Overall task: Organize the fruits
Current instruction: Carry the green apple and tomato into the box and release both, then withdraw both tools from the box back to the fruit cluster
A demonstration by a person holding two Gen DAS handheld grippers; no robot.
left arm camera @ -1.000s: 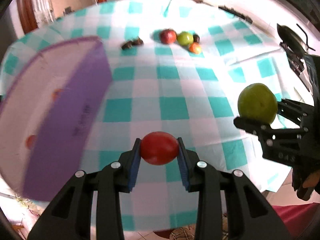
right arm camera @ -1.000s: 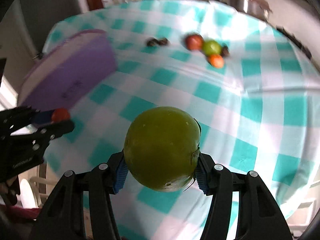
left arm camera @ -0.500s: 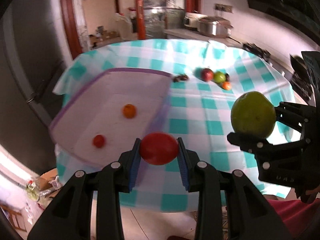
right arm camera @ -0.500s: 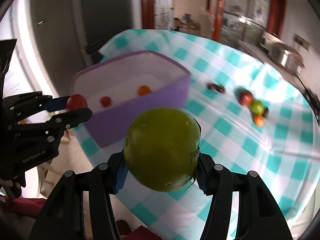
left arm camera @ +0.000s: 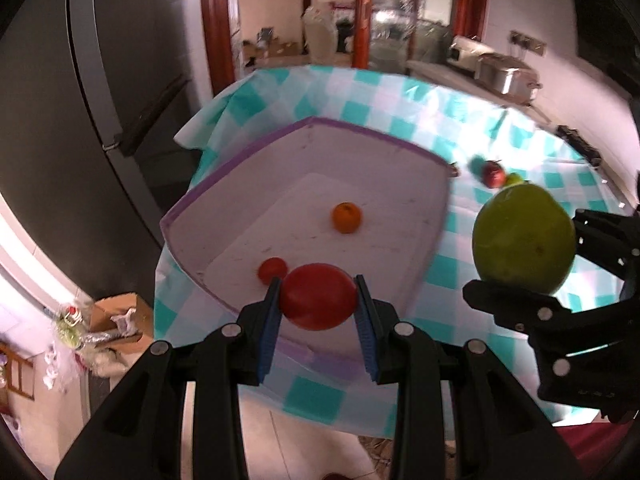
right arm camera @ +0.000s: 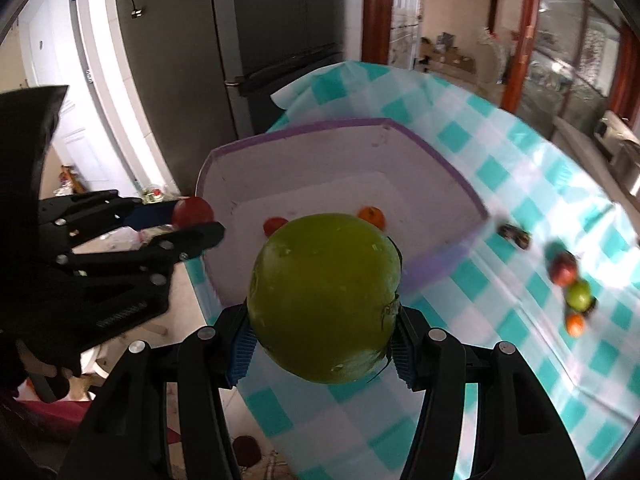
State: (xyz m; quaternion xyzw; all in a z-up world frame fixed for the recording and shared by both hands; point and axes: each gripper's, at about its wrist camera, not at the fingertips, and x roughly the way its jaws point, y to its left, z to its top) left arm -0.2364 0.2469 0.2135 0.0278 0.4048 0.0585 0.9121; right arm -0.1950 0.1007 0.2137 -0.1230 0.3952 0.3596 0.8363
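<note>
My left gripper (left arm camera: pixel 318 300) is shut on a red tomato (left arm camera: pixel 318 296) and holds it above the near rim of the purple-edged box (left arm camera: pixel 400 148). My right gripper (right arm camera: pixel 322 336) is shut on a big green fruit (right arm camera: pixel 324 300), held high off the near right side of the box (right arm camera: pixel 460 184); it also shows in the left wrist view (left arm camera: pixel 524 244). Inside the box lie a small orange fruit (left arm camera: pixel 346 218) and a small red tomato (left arm camera: pixel 271 270). The left gripper shows in the right wrist view (right arm camera: pixel 192 220).
On the teal checked tablecloth (right arm camera: pixel 500 152) beyond the box lie a red fruit (right arm camera: pixel 564 268), a small green fruit (right arm camera: pixel 579 295), an orange fruit (right arm camera: pixel 575 324) and a dark item (right arm camera: pixel 516 236). A dark fridge (right arm camera: pixel 280 40) stands behind the table. The table's edge runs below both grippers.
Both grippers have risen and swung left with their fruits. The box, earlier seen from the side at the left, now lies below and ahead with its inside in view.
</note>
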